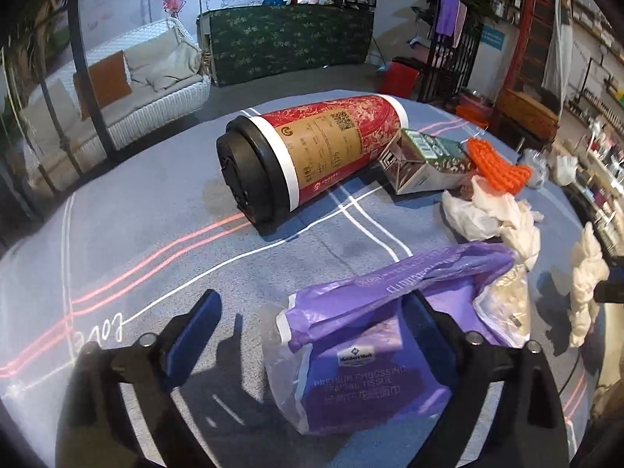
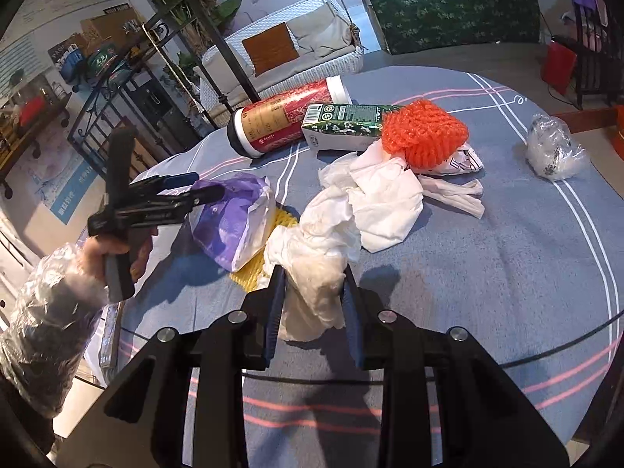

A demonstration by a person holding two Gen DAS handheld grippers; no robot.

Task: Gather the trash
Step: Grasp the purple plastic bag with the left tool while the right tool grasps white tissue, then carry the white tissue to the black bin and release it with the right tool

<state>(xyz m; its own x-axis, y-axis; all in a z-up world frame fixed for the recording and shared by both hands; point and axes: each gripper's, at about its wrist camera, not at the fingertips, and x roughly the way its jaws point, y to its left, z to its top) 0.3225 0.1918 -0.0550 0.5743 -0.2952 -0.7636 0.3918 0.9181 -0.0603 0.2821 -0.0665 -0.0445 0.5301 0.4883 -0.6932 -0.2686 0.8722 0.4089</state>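
My left gripper (image 1: 312,306) stands open low over the blue-grey tablecloth (image 1: 117,253). A crumpled purple tissue wrapper (image 1: 370,355) lies between its fingers, draped against the right one and clear of the left. The right wrist view shows this gripper (image 2: 201,187) held by a hand in a clear plastic sleeve, over the same wrapper (image 2: 230,222). My right gripper (image 2: 314,277) is shut on a wad of white tissue (image 2: 316,277), which the left wrist view shows hanging at its right edge (image 1: 585,277).
A red paper cup (image 2: 280,121) with a black lid lies on its side beside a green carton (image 2: 343,124), an orange foam net (image 2: 425,128) and loose white tissues (image 2: 382,195). A yellow net (image 2: 249,273) peeks from under the wrapper. A clear plastic bag (image 2: 553,148) sits far right.
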